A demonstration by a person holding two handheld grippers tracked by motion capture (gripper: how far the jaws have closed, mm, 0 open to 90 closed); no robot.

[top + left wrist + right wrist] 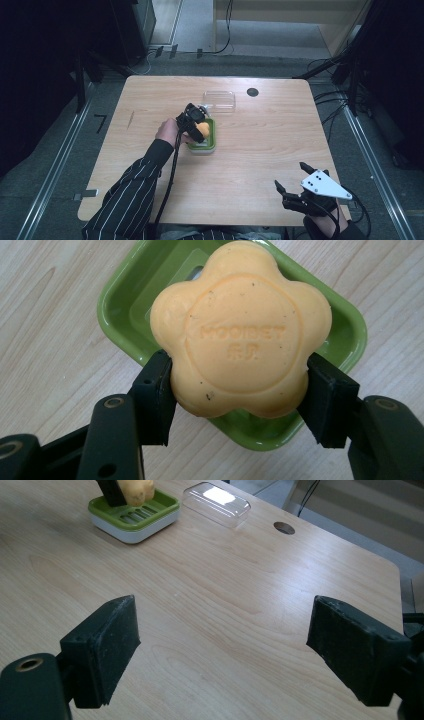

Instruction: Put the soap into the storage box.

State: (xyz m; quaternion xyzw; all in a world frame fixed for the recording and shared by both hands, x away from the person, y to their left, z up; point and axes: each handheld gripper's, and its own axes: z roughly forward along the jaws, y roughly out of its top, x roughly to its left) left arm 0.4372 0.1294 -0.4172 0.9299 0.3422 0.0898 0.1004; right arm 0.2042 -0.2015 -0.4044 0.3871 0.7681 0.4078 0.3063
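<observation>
My left tongs (240, 390) pinch the soap (240, 330) by two lobes above the dish (120, 305); it could twist out. Right tongs (222, 650) gape wide, idle.

A: The high view looks forward and down over the whole table (260, 150).

B: The left gripper view hangs close above the soap (240, 330) and green dish (120, 305); the right gripper view looks low across, the dish (135, 517) upper left.
</observation>
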